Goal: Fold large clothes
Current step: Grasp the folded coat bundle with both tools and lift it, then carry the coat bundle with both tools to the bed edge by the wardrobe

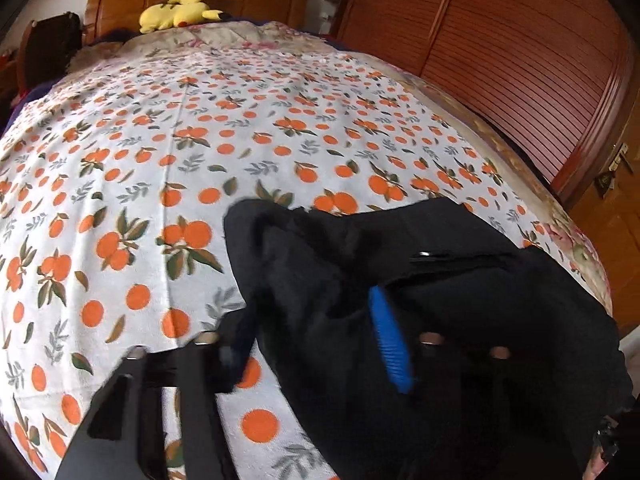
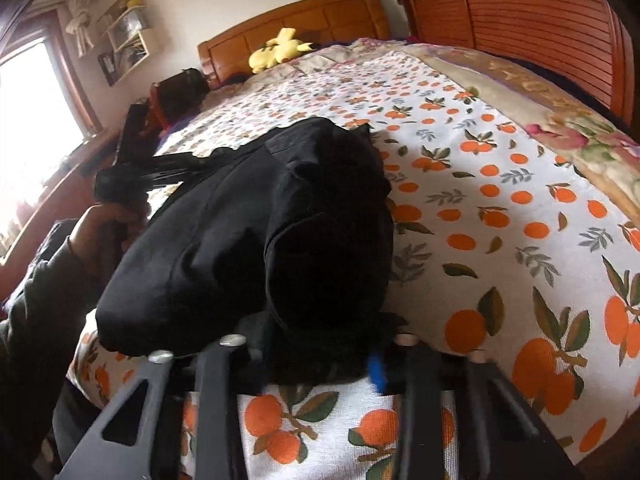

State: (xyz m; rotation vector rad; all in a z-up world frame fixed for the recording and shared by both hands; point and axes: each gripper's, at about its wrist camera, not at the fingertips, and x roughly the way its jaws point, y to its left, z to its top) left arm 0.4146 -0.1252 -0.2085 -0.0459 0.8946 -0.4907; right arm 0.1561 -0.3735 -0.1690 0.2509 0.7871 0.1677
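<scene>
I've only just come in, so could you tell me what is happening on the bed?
A person is working on a black fabric garment lying on the white bedspread printed with oranges, a handheld gripper in each hand. The left gripper and the right gripper both have the garment's near edge between their blue-padded fingers. It is bunched up, not yet folded flat.

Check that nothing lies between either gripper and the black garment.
Nothing does. The left gripper and right gripper both have the black garment bunched between their fingers; only the bedspread lies around it.
</scene>
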